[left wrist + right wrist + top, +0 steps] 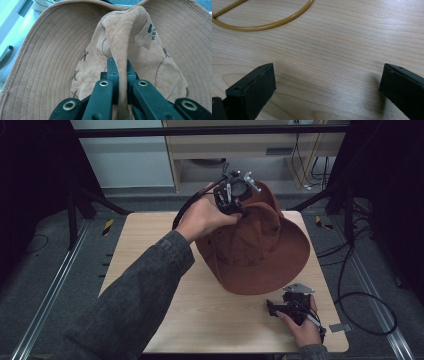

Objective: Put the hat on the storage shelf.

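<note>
The hat (57, 57) brim runs off the left gripper view's edges.

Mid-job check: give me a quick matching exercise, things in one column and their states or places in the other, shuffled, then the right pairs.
Things:
1. left gripper
2. right gripper
3. brown hat
4. yellow hoop

States or places:
A. lying flat on the wooden table, ahead of open jaws
B. jaws wide apart, nothing between them, low over the table
C. lifted by a pinched fold of its crown, brim hanging
D. jaws closed on a fold of fabric

Pairs: 1-D, 2-B, 3-C, 4-A
</note>
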Tool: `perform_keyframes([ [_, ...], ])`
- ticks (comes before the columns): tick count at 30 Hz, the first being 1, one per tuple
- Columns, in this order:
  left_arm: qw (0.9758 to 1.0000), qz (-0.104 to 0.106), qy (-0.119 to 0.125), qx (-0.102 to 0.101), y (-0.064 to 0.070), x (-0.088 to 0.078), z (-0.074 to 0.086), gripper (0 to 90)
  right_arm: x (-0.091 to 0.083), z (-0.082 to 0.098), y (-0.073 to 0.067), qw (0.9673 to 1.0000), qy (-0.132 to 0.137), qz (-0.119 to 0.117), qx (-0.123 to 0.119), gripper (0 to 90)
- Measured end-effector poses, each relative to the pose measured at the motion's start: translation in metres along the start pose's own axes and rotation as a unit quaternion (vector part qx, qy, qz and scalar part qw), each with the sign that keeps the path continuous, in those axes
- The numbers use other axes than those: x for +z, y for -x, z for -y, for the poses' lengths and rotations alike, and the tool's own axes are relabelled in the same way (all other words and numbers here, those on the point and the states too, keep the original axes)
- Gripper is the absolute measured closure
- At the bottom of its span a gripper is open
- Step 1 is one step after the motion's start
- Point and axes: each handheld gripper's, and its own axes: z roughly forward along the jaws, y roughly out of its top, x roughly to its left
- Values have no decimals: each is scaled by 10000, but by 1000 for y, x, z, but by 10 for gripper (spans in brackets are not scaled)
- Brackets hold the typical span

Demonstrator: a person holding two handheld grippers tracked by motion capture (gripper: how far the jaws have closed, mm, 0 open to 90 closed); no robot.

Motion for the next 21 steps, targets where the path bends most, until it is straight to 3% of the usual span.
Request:
perform_keyframes([
  [15, 9996, 174, -63, -211, -6, 14, 6, 855, 0, 0, 0, 10000, 0, 7, -1, 5],
  [21, 9997, 110, -82, -182, -3, 16, 5, 825, 0, 0, 0, 10000, -1, 3, 3, 5],
])
